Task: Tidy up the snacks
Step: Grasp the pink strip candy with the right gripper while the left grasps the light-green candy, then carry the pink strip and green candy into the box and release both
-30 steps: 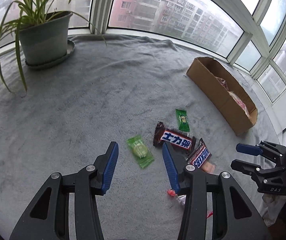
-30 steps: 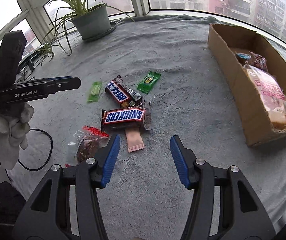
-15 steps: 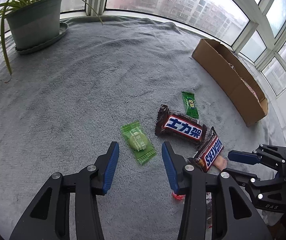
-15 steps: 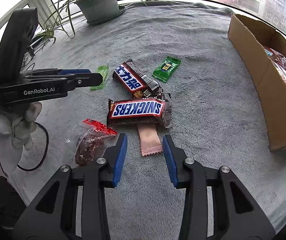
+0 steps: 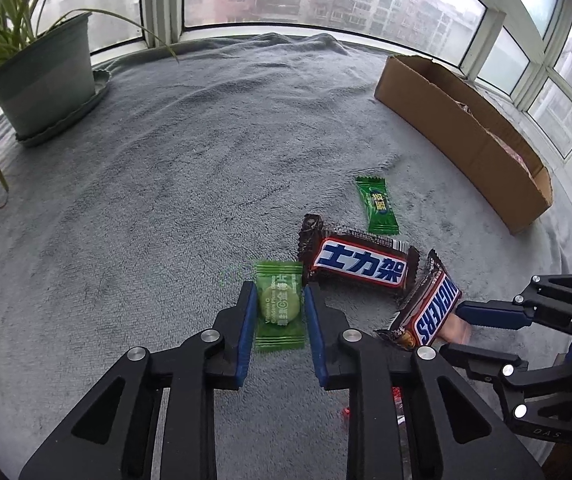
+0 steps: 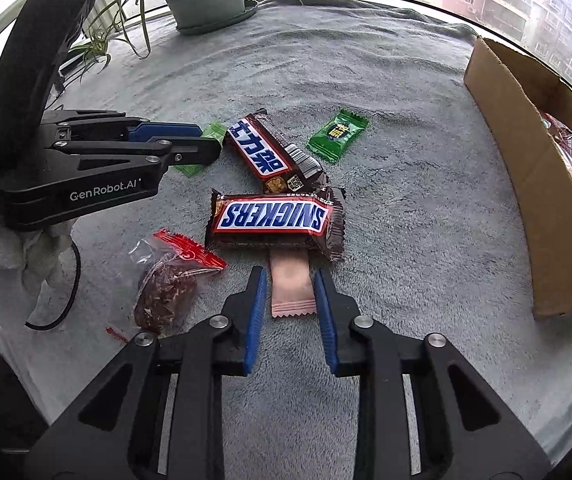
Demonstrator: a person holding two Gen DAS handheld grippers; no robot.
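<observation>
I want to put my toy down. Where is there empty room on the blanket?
The blanket is bare between the plant pot and the box, and beyond the green candy. It is crowded near the grippers, around the two Snickers bars.

Left gripper (image 5: 280, 312) tilted steeply down, blue pads closed in from both sides onto a light green candy (image 5: 279, 307). Right gripper (image 6: 290, 296) angled down likewise, jaws just drawn in against a pink packet (image 6: 290, 290).
</observation>
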